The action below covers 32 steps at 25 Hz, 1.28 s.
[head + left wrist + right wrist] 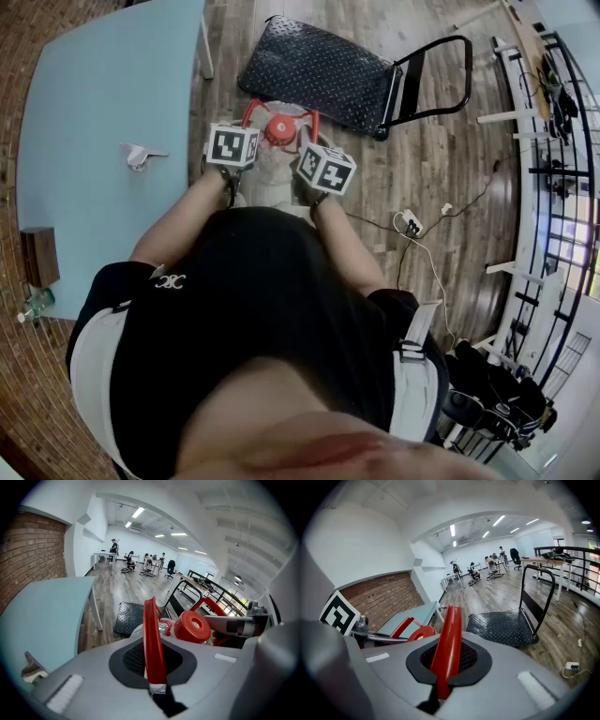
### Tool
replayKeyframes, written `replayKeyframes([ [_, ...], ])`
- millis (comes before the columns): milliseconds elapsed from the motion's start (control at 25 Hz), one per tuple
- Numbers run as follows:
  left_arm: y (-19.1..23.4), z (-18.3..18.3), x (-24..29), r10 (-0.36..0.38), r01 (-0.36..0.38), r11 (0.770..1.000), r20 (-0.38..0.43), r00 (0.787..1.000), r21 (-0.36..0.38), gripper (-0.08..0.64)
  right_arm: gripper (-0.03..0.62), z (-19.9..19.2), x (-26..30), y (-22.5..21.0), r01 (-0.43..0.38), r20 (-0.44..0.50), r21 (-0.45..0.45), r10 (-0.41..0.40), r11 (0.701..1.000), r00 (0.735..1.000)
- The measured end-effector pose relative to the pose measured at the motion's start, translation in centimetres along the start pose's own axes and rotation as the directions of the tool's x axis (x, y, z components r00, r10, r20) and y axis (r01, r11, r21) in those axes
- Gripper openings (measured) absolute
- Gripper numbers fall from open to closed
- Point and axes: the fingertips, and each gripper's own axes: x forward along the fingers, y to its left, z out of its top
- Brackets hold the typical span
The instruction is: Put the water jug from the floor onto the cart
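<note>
The water jug [265, 174] is a clear bottle with a red cap [279, 129] and a red handle frame, just in front of the person's body. My left gripper [247, 124] is shut on the left red handle bar [152, 634], with the cap [191, 626] to its right. My right gripper [306, 141] is shut on the right red handle bar [447, 644], with the cap [421, 633] to its left. The black flat cart [319, 67] with a folding push handle [441, 80] stands on the wood floor just beyond the jug. The cart deck [501, 625] is bare.
A light blue table [103, 112] stands at the left, with a small clip-like thing [139, 155] and a brown box [39, 255] on it. A power strip with its cable [410, 223] lies on the floor at the right. A black railing [553, 187] and desks line the far right.
</note>
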Motion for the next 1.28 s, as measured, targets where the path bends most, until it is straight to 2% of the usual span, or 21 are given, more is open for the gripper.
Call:
replayKeyframes([
  [680,-0.6,-0.5,-0.1,0.022,-0.022,1.0,-0.001,1.0,-0.005,0.017,0.015,-0.6,0.0,-0.3,-0.025,-0.013,0.017,0.025,1.0,1.0],
  [1080,3.0,-0.1,-1.1,0.023,-0.022,0.999,0.028,0.999,-0.044,0.018,0.015,-0.2,2.1,3.2,-0.041,-0.007,-0.027,0.041,0.999,0.999],
  [1280,4.6,0.3,-1.3,-0.005,0.007,0.999,0.045,0.999,-0.045,0.018,0.015,-0.1,3.1,4.3,-0.004,-0.008,-0.03,0.003,1.0,1.0],
])
